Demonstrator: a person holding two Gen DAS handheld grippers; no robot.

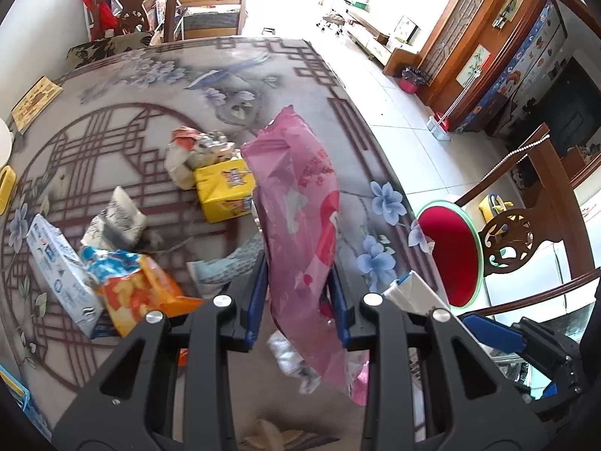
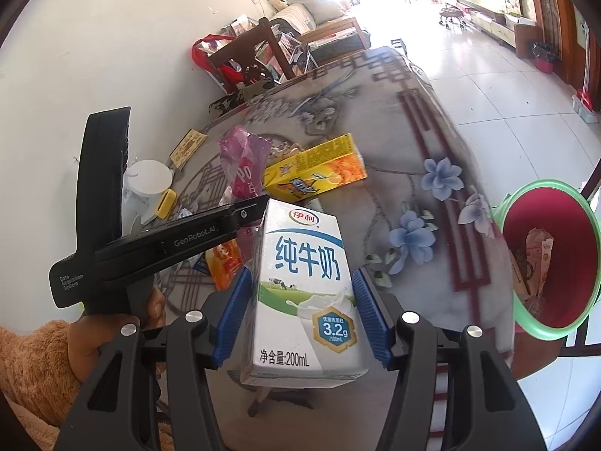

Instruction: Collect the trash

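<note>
Trash in both grippers — left gripper [image 1: 296,300] pinching a pink wrapper [image 1: 300,203] mid-frame, right gripper [image 2: 300,315] clamping a milk carton [image 2: 304,285] at lower centre — with the red bin [image 2: 552,259] at right edge.

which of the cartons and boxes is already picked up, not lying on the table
The white milk carton, clamped upright in the right gripper. The yellow box lies flat on the table.
</note>
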